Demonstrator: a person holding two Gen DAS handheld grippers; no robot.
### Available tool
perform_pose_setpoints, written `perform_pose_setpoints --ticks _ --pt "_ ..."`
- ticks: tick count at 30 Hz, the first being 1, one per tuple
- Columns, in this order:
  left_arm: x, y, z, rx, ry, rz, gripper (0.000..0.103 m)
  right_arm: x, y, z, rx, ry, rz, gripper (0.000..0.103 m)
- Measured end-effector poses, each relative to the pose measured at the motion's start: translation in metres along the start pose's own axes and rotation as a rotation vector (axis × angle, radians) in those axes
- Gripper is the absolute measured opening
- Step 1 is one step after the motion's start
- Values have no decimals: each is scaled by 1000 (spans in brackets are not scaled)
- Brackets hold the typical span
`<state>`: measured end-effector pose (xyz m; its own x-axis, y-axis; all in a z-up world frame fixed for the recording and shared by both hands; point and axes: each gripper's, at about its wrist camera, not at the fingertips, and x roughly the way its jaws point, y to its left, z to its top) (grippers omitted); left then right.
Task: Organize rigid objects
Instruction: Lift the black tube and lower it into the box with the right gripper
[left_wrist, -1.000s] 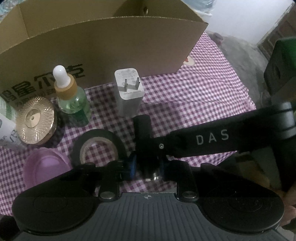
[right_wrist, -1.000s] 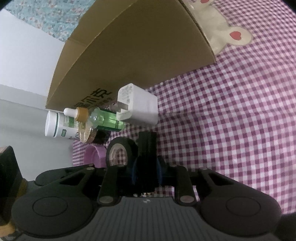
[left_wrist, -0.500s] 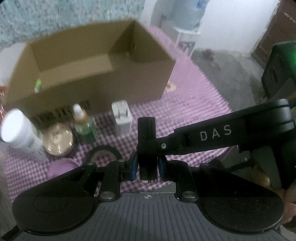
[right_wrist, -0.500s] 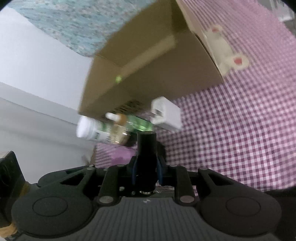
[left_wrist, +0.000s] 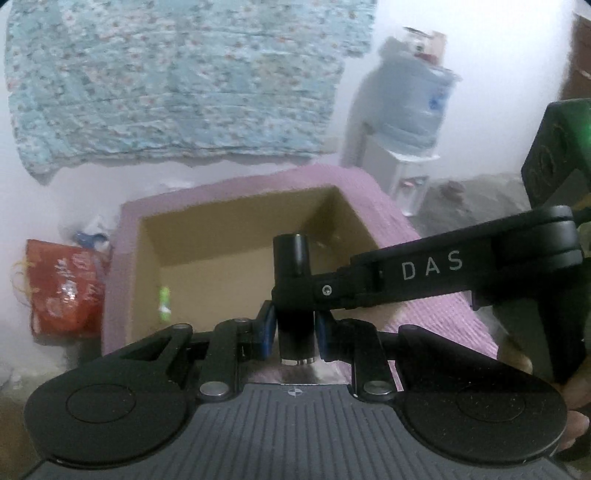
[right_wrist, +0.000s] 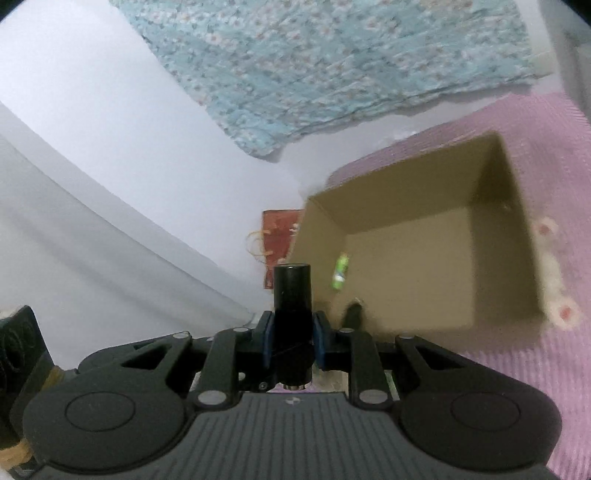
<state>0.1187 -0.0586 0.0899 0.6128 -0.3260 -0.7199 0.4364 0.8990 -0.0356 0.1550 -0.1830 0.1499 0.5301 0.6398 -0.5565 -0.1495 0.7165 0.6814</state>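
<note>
Together, the 2 grippers clamp 1 black cylinder: the left gripper (left_wrist: 294, 328) presses its blue pads (left_wrist: 266, 328) against the lower part of the smooth, matte tube (left_wrist: 291, 254), its jaws nearly together, while the right gripper (right_wrist: 293, 339) grips the same cylinder (right_wrist: 291, 291) just as narrowly. Seen from the left wrist, the right gripper's black finger (left_wrist: 443, 273), lettered "DAS", reaches in from the right to the cylinder. Beyond it an open cardboard box (left_wrist: 229, 236) sits on a purple checked tablecloth (left_wrist: 436, 314), a small green item (left_wrist: 164, 299) lying blurred on its floor. A floral blue cloth (left_wrist: 177, 81) hangs on the white wall; a red bag (left_wrist: 62, 288) and a water-cooler bottle (left_wrist: 410, 96) stand nearby.
</note>
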Motion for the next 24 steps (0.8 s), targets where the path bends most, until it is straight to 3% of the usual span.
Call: perform_pose_setpoints --ticks 4,9,15,20,24 --pt "36 35 24 -55 75 16 21 48 -5 37 37 82 19 24" --pt "99 77 40 -131 231 21 21 124 -37 70 150 229 12 24" --pt "149 98 44 -130 358 82 21 192 -76 78 268 333 -13 24" --pt "164 99 42 -103 386 160 23 227 -83 77 264 361 -65 24" --pt "163 103 45 -132 396 155 25 246 -88 70 293 392 -73 25"
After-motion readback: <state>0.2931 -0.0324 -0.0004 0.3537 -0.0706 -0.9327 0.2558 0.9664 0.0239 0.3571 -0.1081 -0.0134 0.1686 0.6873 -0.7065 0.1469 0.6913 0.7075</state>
